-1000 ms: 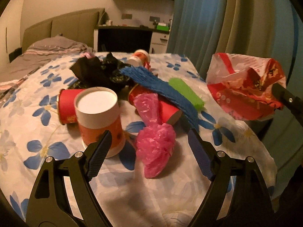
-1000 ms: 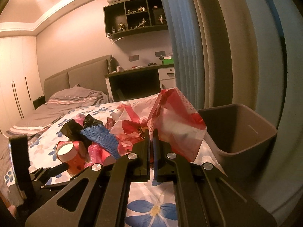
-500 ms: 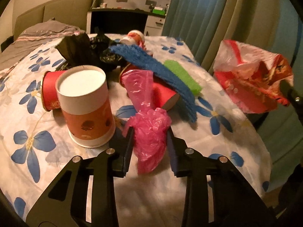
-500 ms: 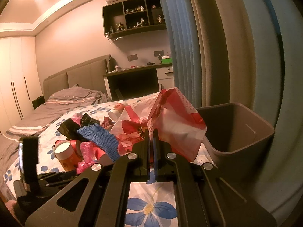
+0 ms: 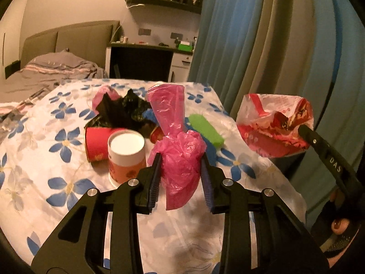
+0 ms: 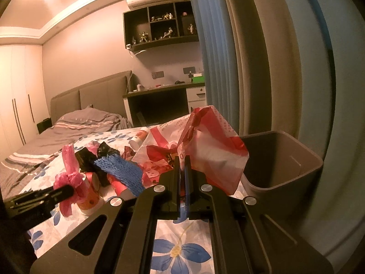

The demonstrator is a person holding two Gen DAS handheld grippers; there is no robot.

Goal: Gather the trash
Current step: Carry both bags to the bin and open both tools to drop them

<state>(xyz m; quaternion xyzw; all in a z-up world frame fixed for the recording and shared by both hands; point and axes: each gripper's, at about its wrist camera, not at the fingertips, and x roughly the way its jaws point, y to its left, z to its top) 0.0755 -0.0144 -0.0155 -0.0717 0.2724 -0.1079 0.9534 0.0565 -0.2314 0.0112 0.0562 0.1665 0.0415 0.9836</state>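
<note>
1. Floral bedspread [image 5: 68, 187] carries our trash pile.
2. Our left gripper [image 5: 180, 178] pinches the pink bag [image 5: 180, 159], lifted off the spread.
3. Our right gripper [image 6: 181, 182] — pressed together — clamps the red-and-white bag [image 6: 212, 150] beside the grey bin [image 6: 285, 159].

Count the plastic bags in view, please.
3: a pink bag in the left gripper, a red-white bag in the right gripper, a black bag on the table; more may be hidden.

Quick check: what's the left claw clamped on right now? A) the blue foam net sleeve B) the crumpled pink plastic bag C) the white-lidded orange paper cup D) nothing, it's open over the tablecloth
B: the left claw has both pads pressed into the crumpled pink plastic bag, which hangs clear of the flowered tablecloth; the white-lidded orange paper cup stands untouched beside it.
</note>
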